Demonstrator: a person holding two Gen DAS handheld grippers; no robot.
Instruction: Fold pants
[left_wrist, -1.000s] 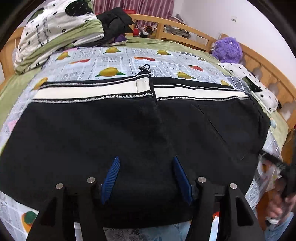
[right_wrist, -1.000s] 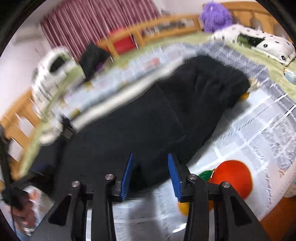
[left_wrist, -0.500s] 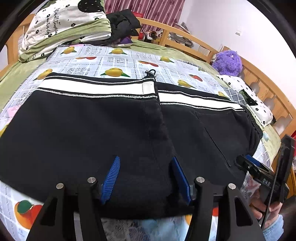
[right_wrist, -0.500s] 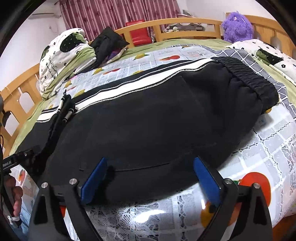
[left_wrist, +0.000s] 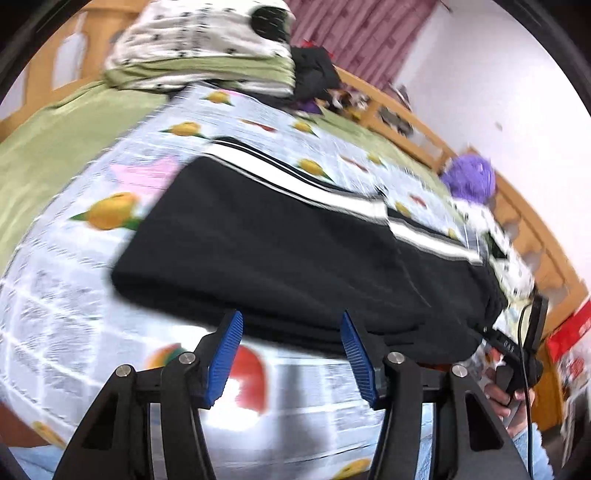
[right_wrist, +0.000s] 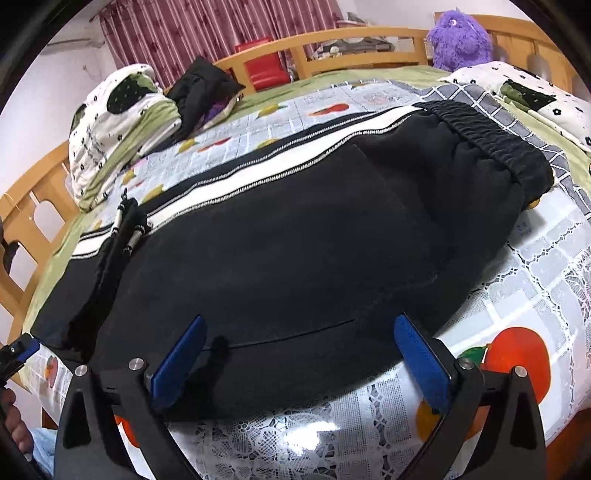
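Black pants (left_wrist: 280, 258) with a white side stripe lie folded lengthwise across the fruit-print bed cover (left_wrist: 62, 295). In the right wrist view the pants (right_wrist: 303, 251) fill the middle, with the elastic waistband (right_wrist: 491, 144) at the right and a drawstring (right_wrist: 127, 225) at the left. My left gripper (left_wrist: 291, 354) is open and empty, just off the near edge of the pants. My right gripper (right_wrist: 299, 360) is wide open and empty at the near edge of the pants, fingertips (right_wrist: 184, 347) over the fabric.
A stack of folded bedding (right_wrist: 118, 122) and dark clothes (right_wrist: 199, 92) sit at the head of the bed. A purple plush toy (right_wrist: 460, 37) and a spotted pillow (right_wrist: 517, 96) lie at the far right. A wooden bed frame (right_wrist: 351, 44) runs around the mattress.
The left gripper has pulled back and swung left, off the pants to their near edge. The right gripper opened wide and settled at the near edge of the pants.
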